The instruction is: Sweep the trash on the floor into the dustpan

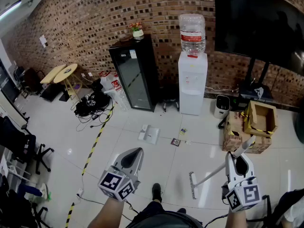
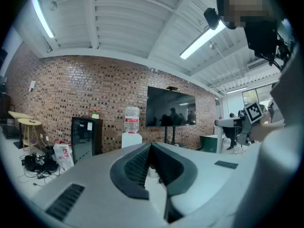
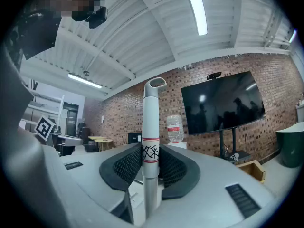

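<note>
Trash scraps, two, near one dustpan; one broom between fingers of right gripper; fingers of left gripper together, empty.

Bright, even indoor light falls from ceiling strip lamps, which burn out to white. The glossy floor carries pale reflections and soft shadows. Both gripper views bend strongly and have black corners. The left tool, close to the lens, looks soft.
</note>
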Demonstrator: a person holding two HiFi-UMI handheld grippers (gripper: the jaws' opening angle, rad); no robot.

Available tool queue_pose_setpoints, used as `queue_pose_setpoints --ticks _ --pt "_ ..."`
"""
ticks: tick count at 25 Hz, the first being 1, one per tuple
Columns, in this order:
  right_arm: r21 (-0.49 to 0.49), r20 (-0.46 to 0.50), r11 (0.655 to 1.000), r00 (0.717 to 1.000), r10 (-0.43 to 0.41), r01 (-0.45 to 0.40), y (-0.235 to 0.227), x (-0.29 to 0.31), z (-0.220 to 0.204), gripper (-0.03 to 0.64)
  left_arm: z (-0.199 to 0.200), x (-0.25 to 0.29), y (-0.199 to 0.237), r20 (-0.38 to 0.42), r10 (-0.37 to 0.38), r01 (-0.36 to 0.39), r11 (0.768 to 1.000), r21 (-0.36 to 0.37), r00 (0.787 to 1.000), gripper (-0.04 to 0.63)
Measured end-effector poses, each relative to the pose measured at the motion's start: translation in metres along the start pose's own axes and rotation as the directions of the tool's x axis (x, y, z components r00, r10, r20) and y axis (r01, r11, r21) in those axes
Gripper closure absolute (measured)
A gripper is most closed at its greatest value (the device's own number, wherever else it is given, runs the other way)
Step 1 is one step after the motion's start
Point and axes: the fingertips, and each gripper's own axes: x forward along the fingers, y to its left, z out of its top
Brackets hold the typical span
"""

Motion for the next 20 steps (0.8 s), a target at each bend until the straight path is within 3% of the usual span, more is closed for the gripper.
queue_pose_setpoints --ticks 5,14,20 --pt "-0.016 0.009 0.999 0.999 -0.051 0.052 0.007 0.050 -0.005 0.486 -0.006 0.027 0.070 -0.009 0.019 -0.019 1.000 -0.002 1.000 0.591" --pt "-0.064 0.018 0.983 0.985 -0.174 0.175 0.013 0.163 0.001 0.486 0.019 0.096 0.195 0.022 -0.041 0.041 0.999 -0.005 0.999 0.591" --pt "-0.052 0.050 0.968 0.969 -0.244 0.246 0.012 0.233 -0.003 0.486 0.006 0.135 0.267 0.007 -0.076 0.076 0.995 -0.064 0.997 0.591"
